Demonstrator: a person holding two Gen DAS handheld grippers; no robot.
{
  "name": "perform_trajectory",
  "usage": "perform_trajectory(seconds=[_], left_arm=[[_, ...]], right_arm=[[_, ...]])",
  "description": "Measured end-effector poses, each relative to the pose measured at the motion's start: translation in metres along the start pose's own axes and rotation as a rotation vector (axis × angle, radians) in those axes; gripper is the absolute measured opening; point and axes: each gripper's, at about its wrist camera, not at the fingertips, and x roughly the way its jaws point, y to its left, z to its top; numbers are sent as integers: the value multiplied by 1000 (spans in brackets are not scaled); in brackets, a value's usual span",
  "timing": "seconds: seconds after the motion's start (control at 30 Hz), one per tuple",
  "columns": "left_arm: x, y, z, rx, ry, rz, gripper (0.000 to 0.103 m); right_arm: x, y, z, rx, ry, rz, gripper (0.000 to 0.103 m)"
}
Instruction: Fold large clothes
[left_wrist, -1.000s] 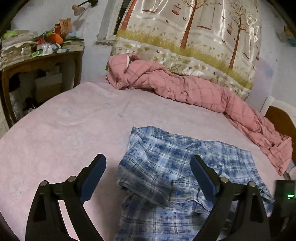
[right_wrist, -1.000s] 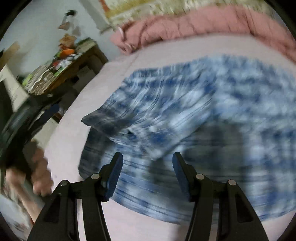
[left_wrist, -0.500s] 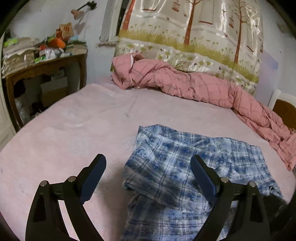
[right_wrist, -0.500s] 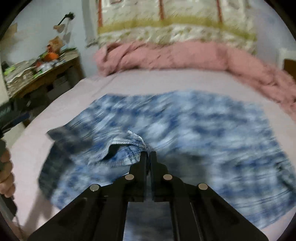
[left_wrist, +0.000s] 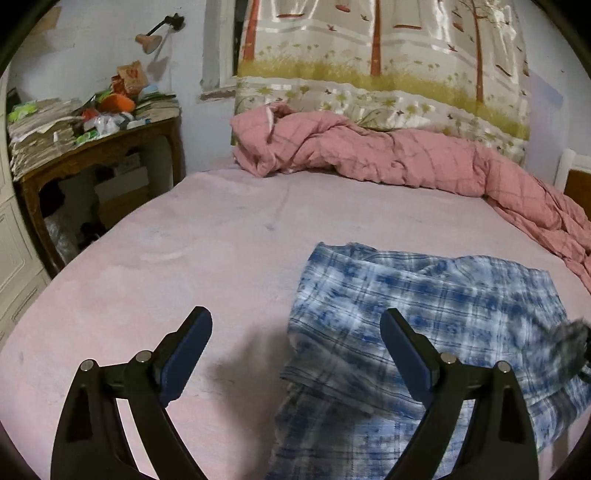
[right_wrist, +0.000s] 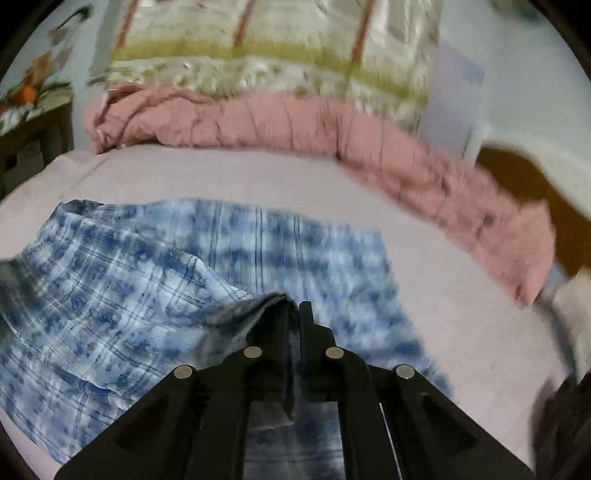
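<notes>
We see the blue-and-white plaid garment (left_wrist: 424, 317) lying rumpled and partly folded over itself on the pink bed, one edge lifted into a peaked ridge, its lower part spread toward us.

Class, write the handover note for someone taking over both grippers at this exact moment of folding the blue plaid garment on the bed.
Right gripper: shut on a fold of the blue plaid garment, which it lifts off the pink bedsheet.
Left gripper: open, empty, hovering at the garment's left edge.
Garment: spread on the near part of the bed, partly doubled over; pink quilt bunched along the far side.
Done: one edge gripped.
Left: carry the fold across, flatten, finish folding.
</notes>
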Motion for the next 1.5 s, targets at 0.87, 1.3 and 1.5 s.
perform_trajectory(seconds=[0.87,1.3,1.5], left_arm=[[19,20,-7,-67,-2,21,91],[95,-3,-49,74,234,117,90],[90,-6,-51,96,205,87,90]], right_arm=[[26,-26,12,109,-17,264,5],[105,-23,20,-107,-17,-1,5],[111,-45,22,43,4,106,5]])
